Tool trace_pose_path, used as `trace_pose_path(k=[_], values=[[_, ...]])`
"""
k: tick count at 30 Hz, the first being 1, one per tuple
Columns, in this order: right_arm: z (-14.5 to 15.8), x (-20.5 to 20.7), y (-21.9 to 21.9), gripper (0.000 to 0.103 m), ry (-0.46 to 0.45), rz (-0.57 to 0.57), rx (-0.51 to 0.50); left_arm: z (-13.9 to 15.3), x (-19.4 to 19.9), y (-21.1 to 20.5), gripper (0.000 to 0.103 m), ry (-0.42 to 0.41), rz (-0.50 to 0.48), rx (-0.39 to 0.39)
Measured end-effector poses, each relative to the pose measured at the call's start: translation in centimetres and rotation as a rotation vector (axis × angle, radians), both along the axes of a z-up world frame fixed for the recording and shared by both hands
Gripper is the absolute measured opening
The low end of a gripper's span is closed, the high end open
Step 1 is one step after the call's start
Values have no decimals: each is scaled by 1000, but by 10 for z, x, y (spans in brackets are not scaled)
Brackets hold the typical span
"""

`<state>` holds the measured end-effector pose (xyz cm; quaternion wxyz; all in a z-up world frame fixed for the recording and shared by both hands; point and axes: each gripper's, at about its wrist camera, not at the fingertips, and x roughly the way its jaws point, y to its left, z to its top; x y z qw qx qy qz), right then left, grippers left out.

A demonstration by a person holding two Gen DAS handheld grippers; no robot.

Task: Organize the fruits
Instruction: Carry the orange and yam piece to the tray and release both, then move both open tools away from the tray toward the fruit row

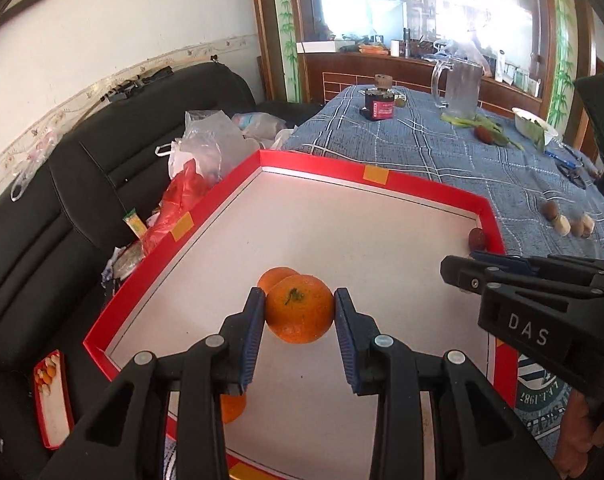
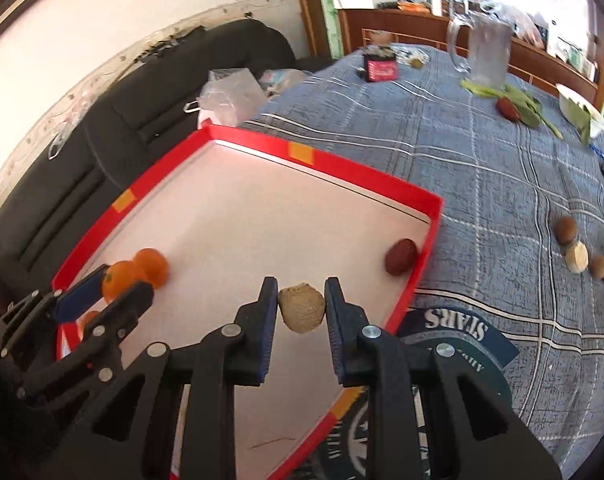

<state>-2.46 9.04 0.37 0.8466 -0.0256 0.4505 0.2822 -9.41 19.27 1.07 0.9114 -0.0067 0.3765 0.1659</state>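
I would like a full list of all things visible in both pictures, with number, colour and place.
tray: one, red rim, white floor, on the table
oranges: two free in the tray's left part, a third partly hidden near its front edge
held orange: one, between the left fingers
tan fruit: one, between the right fingers
dark red fruit: one, tray's right corner
small fruits: about five, brown and tan, on the tablecloth
tablecloth: blue plaid
pitcher: clear, far side
sofa: black, left
left gripper: shut on the orange
right gripper: shut on the tan fruit
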Motion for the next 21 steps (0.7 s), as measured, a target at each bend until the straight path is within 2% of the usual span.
trace_pose_path(k=[9, 12, 14, 16, 21], values=[[-12, 10, 1, 26, 73, 21, 13, -7, 5, -9, 36, 37, 22, 45], [-13, 12, -1, 27, 79, 24, 18, -5, 4, -10, 44, 36, 34, 60], [-13, 13, -2, 27, 82, 31, 13, -3, 3, -11, 55, 33, 42, 64], [-12, 13, -4, 27, 93, 34, 25, 1, 2, -14, 59, 21, 48, 63], [-1, 15, -27, 27, 92, 15, 118, 13, -3, -25, 71, -18, 49, 61]])
